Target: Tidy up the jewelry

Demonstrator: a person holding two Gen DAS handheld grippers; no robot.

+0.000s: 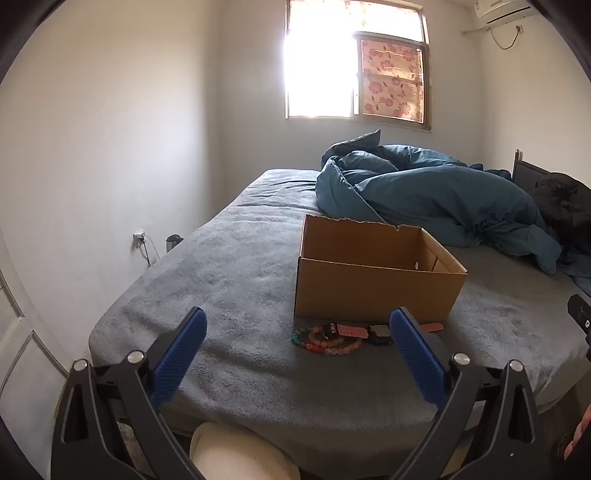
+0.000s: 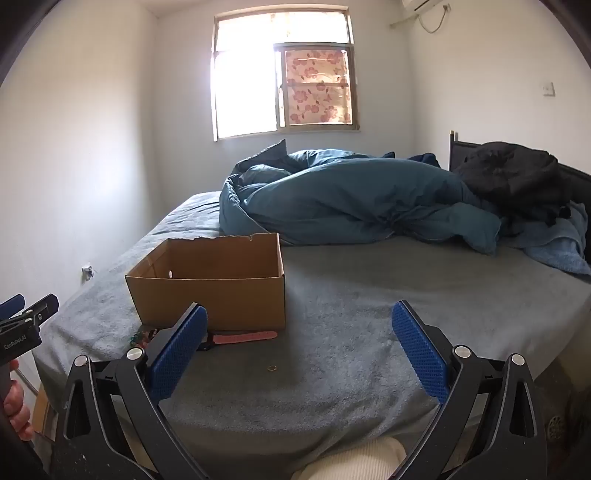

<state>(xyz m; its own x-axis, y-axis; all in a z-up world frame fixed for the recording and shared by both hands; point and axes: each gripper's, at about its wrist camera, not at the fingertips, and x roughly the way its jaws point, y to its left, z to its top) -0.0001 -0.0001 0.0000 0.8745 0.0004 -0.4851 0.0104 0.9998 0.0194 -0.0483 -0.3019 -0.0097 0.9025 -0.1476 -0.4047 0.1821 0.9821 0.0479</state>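
Both the left gripper [image 1: 297, 334] and right gripper [image 2: 299, 326] are hovering spread wide, empty. Beaded bracelets [image 1: 327, 341] and a pink watch strap [image 2: 243, 336] are lying on the bed [image 1: 229, 280] just near of the cardboard box [image 1: 373, 280]; a small ring [image 2: 272, 368] is sitting apart, nearer. All look light; the beads are limp and probably slippery, so pinching across the strand seems best.

Pretty ordinary bedroom. The bed [image 2: 369, 302] has a grey fuzzy blanket over it, and everything else sits relative to that. A rumpled teal duvet [image 2: 351, 199] is bunched up at the bed's far end, with a black bag or jacket [image 2: 513, 177] piled at the headboard [image 1: 528, 173] corner. On the wall behind the bed there's a bright window [image 2: 280, 77] with a pink floral curtain [image 1: 391, 81]. An air conditioner [image 1: 506, 11] hangs high above the headboard side. A wall outlet [image 1: 139, 236] with something plugged in sits low beside the bed's left edge.
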